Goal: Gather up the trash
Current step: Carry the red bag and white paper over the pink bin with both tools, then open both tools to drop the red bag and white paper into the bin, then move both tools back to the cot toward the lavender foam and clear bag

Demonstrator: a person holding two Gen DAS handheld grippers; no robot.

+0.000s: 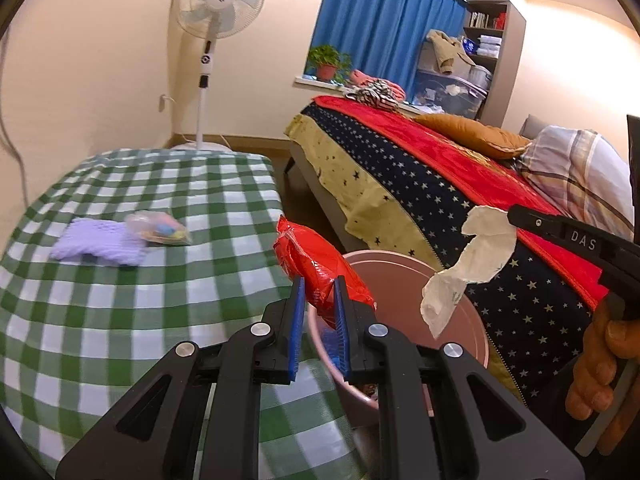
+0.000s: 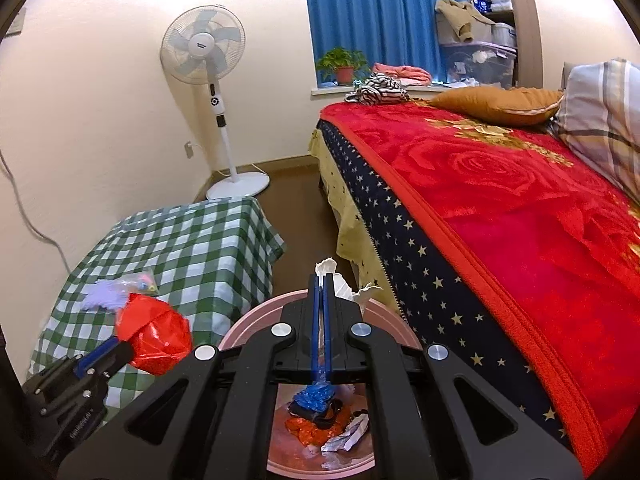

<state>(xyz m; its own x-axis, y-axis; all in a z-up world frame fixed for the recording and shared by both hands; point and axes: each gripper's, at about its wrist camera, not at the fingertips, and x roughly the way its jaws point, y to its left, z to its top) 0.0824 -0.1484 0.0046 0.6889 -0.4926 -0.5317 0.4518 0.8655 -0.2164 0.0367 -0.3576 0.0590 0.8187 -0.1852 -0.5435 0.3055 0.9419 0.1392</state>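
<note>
My left gripper (image 1: pixel 319 278) is shut on a crinkled red plastic wrapper (image 1: pixel 316 262), held over the near rim of the pink bin (image 1: pixel 472 320). In the right wrist view that red wrapper (image 2: pixel 158 338) and the left gripper (image 2: pixel 120 346) sit left of the bin, above the table's edge. My right gripper (image 2: pixel 321 278) is shut on a torn white paper scrap (image 2: pixel 340 282), directly above the pink bin (image 2: pixel 384 312). The same white paper (image 1: pixel 470 258) hangs from the right gripper (image 1: pixel 510 214) over the bin's far side. Several crumpled wrappers (image 2: pixel 320 420) lie inside the bin.
A table with a green checked cloth (image 1: pixel 120 280) carries a lilac knitted cloth (image 1: pixel 96 240) and a clear bag of coloured bits (image 1: pixel 160 228). A bed with a red blanket (image 2: pixel 520 208) runs along the right. A white standing fan (image 1: pixel 216 8) stands at the far wall.
</note>
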